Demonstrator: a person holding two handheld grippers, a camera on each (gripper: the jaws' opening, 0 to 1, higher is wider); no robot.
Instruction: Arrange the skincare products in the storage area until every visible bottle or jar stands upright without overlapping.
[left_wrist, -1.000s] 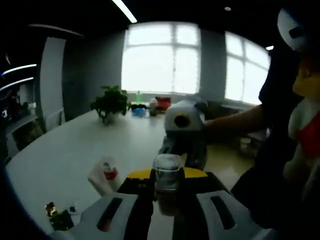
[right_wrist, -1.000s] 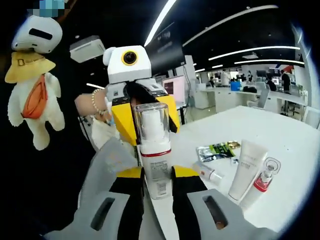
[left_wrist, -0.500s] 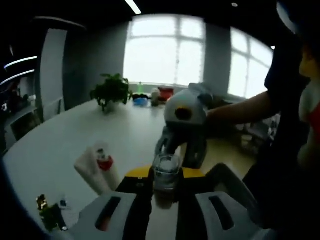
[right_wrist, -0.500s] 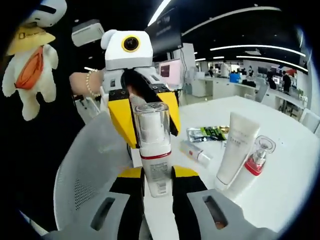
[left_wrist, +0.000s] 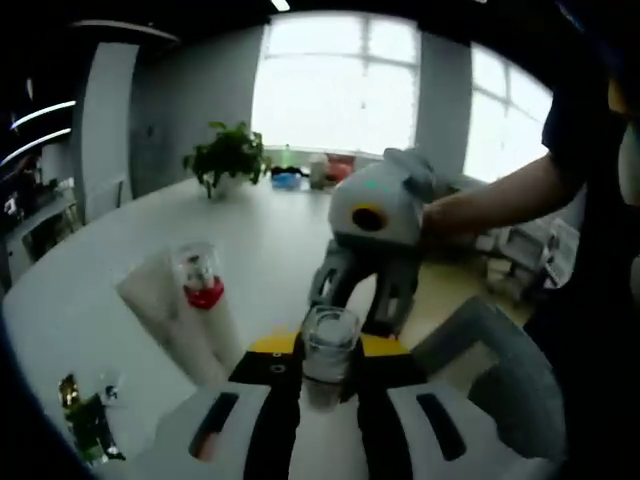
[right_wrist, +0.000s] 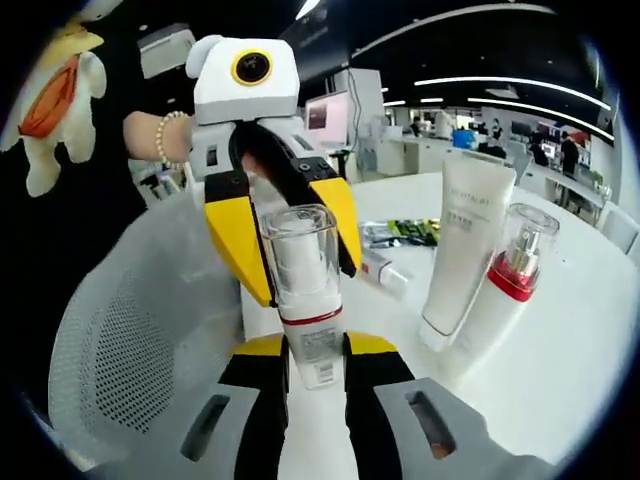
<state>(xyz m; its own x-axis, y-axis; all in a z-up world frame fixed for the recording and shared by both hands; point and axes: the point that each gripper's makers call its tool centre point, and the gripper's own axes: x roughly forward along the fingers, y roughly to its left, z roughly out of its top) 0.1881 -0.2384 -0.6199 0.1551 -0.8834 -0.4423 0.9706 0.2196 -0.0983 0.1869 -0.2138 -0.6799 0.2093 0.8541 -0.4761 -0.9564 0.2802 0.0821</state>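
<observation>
Right tool (right_wrist: 315, 375) is closed on the pump bottle (right_wrist: 303, 300), gripping low on the body so it stays upright with its clear cap up. Left tool (left_wrist: 322, 375) also appears clamped on that bottle (left_wrist: 326, 350), at its capped end, likely steadying it for set-down. On the table (right_wrist: 560, 370), the white tube (right_wrist: 462, 250) and red-collared bottle (right_wrist: 510, 295) already stand upright at 2 o'clock; sachets (right_wrist: 400, 232) lie flat behind.
</observation>
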